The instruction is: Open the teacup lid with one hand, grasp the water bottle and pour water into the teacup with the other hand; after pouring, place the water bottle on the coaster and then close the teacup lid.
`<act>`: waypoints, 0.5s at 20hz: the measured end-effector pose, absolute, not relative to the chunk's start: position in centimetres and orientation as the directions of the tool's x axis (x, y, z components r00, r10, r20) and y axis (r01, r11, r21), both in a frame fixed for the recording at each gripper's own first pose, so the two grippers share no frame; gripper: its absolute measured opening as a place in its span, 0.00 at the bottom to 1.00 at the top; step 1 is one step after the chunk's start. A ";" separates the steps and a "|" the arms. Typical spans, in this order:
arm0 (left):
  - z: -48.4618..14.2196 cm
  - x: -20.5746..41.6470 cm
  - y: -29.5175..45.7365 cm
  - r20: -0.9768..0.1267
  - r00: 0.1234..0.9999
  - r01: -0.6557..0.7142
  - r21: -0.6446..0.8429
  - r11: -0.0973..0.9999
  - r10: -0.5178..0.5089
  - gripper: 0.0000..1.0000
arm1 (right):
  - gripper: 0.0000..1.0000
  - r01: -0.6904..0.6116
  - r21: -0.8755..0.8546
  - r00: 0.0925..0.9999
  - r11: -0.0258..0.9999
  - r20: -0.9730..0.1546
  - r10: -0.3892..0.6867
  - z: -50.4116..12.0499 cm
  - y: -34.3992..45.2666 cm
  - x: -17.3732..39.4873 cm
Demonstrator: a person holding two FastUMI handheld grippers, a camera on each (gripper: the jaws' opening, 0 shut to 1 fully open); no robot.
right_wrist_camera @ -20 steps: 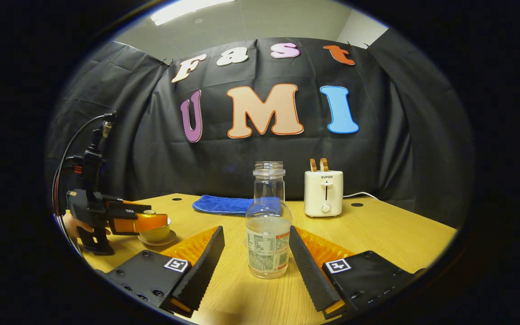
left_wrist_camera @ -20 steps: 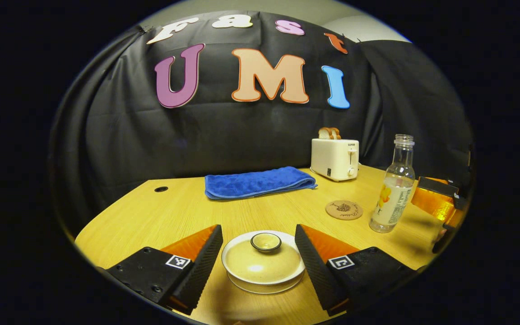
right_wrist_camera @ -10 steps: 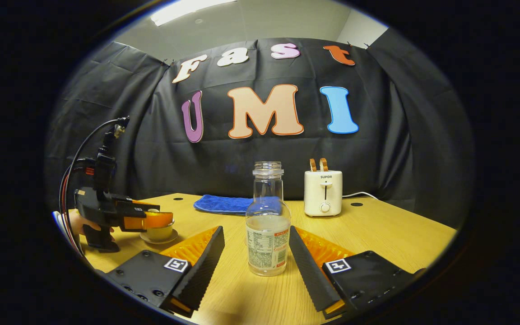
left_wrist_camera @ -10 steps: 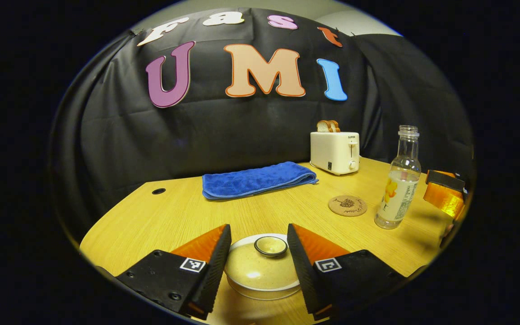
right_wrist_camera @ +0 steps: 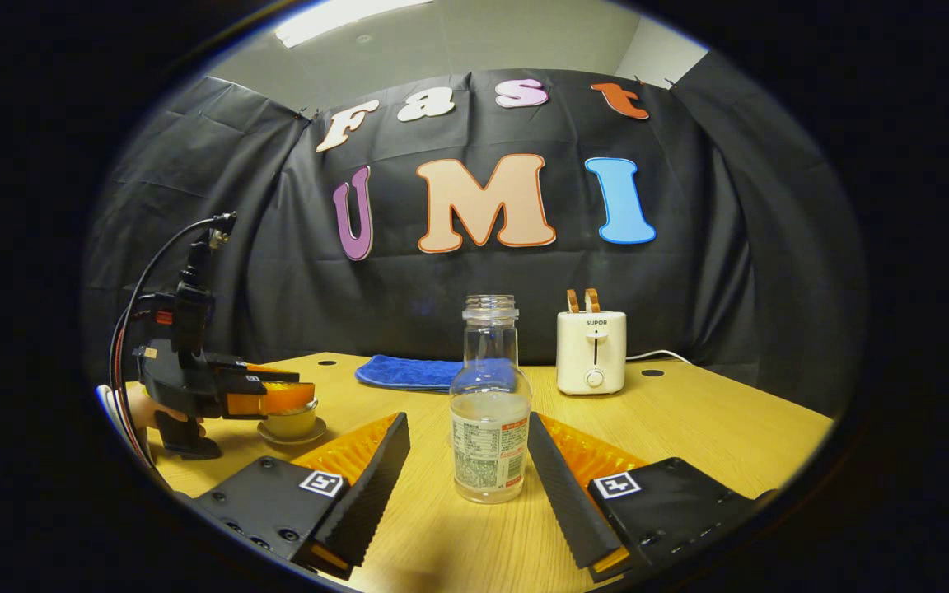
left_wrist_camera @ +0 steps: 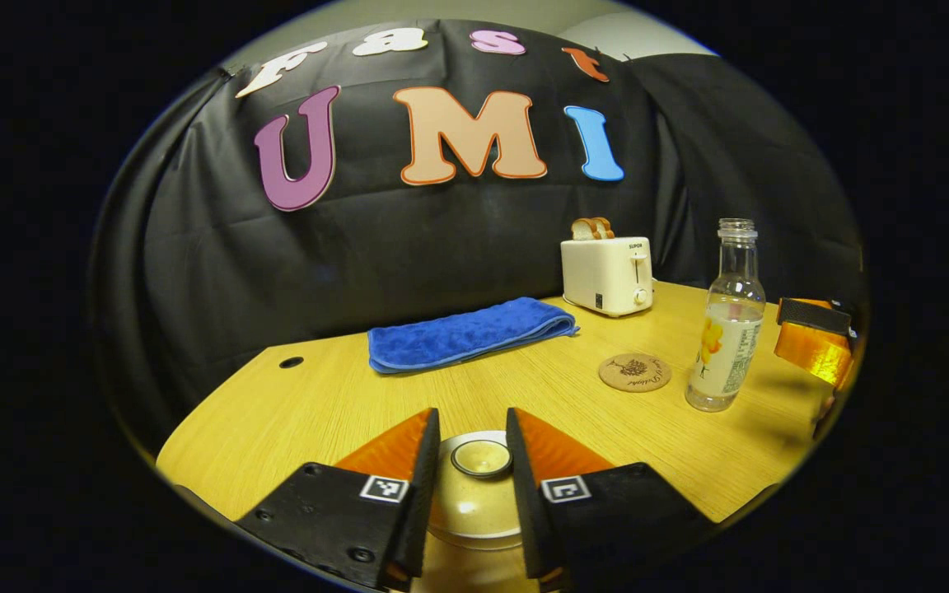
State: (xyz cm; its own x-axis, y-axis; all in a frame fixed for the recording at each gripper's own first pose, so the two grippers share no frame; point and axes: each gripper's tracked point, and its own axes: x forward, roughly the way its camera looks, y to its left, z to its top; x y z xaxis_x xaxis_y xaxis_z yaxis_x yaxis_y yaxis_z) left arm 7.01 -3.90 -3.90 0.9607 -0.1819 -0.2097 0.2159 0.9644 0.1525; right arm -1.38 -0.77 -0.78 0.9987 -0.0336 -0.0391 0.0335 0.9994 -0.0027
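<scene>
Closing in on the teacup lid [left_wrist_camera: 474, 494] knob: left gripper [left_wrist_camera: 471, 461], fingers narrowed just beside it, contact impossible to tell. Teacup [right_wrist_camera: 291, 422] on a saucer near the counter [left_wrist_camera: 318, 395] edge. Spread wide around the upright water bottle [right_wrist_camera: 488, 428], not touching: right gripper [right_wrist_camera: 468, 461]. Beyond, coaster [left_wrist_camera: 634, 372] just beside the bottle, blue towel [left_wrist_camera: 466, 332], toaster [left_wrist_camera: 607, 274] at the back.

A recording booth set inside an office-like room. Black cloth [right_wrist_camera: 738, 247] hangs as a wall behind a light wooden table [right_wrist_camera: 713, 428], and above it at 12 o'clock show a plain ceiling and a strip light [right_wrist_camera: 334, 12]. Household props are staged on the table: a toaster [right_wrist_camera: 591, 352] with bread at 1 o'clock, and a folded blue towel [left_wrist_camera: 466, 333].
</scene>
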 end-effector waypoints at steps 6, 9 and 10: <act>-3.6 7.0 -3.6 -0.187 0.966 0.208 0.150 0.967 -0.179 0.28 | 0.97 0.033 -0.003 0.999 0.999 -0.040 -0.033 -0.8 -0.8 -1.3; -2.7 6.7 -3.0 -0.132 0.975 0.193 0.107 0.975 -0.178 0.27 | 0.97 0.033 -0.003 0.999 0.999 -0.041 -0.033 -0.9 -0.8 -1.3; -2.4 6.5 -2.8 -0.115 0.978 0.186 0.096 0.978 -0.174 0.27 | 0.98 0.033 -0.003 0.999 0.999 -0.042 -0.033 -0.8 -0.8 -1.2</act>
